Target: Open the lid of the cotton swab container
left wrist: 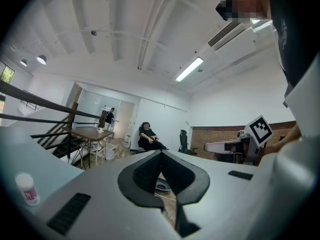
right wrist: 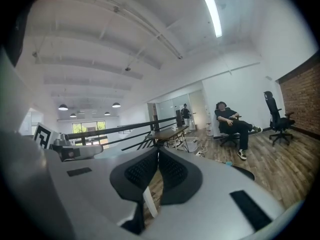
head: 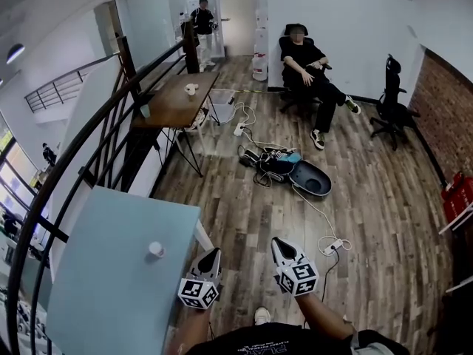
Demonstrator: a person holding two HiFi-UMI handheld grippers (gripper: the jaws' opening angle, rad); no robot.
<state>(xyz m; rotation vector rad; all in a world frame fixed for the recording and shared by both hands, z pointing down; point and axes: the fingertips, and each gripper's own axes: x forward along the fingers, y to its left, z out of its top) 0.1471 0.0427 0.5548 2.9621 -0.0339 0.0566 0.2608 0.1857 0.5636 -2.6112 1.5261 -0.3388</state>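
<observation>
The cotton swab container (head: 156, 249) stands just inside the right edge of the table (head: 111, 272). It is a small pale tub that looks light and slick, likely to skid or tip if nudged. I'd pin its body low with one tool and work the lid's rim with the other. The left tool (head: 214, 253) and right tool (head: 276, 242) hang side by side off that edge, roughly level, jaws pressed together on nothing.

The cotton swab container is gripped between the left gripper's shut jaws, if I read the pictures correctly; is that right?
Not quite. The left gripper's jaws are shut, but on nothing. The cotton swab container stands by itself on the light blue table, off to the left of that gripper and apart from it. The head view shows this, and the left gripper view shows nothing between the jaws.
</observation>
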